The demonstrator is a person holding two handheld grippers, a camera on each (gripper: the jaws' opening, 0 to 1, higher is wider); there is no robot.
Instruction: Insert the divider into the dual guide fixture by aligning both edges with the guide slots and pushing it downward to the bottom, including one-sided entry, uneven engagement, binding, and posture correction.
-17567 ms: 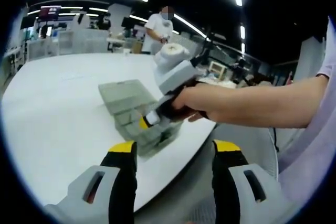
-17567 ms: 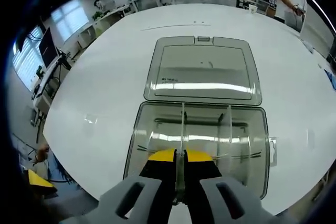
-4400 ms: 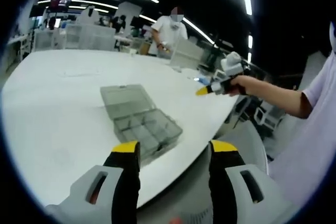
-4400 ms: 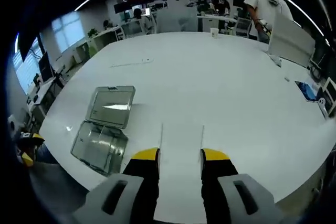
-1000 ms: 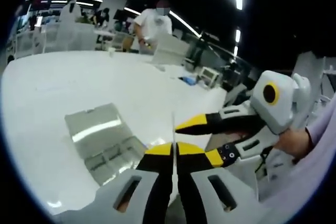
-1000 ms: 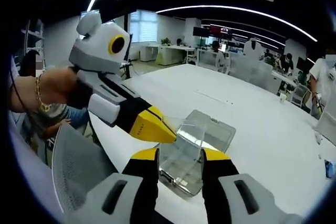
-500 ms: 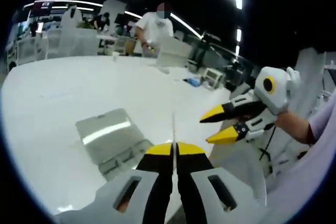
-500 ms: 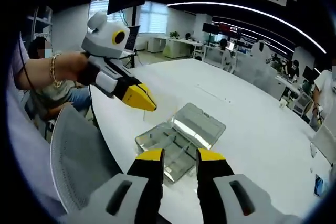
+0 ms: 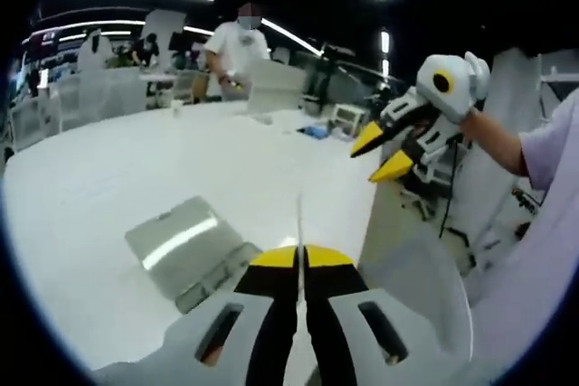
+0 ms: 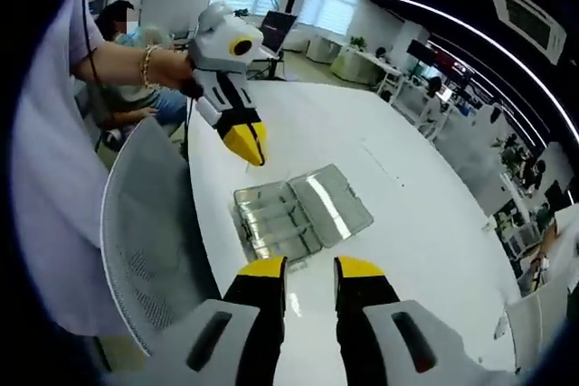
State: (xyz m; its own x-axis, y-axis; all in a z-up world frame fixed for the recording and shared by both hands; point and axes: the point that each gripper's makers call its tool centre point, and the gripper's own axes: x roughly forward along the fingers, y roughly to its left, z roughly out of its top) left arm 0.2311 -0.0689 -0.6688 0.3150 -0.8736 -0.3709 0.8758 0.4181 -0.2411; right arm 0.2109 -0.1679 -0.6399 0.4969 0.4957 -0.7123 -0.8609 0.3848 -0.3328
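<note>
My left claw is clamped on the thin clear plastic divider, edge-on and rising straight ahead. The open clear compartment box lies below and left of it on the white table. My right claw, jaws parted and empty, hangs well off, so the left claw is nearer.

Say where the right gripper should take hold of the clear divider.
Probably the free far end of the divider, which stands out edge-on past the left gripper and its shut jaws. Bring the open right gripper in across its thin edge, one jaw flat on each face.
</note>
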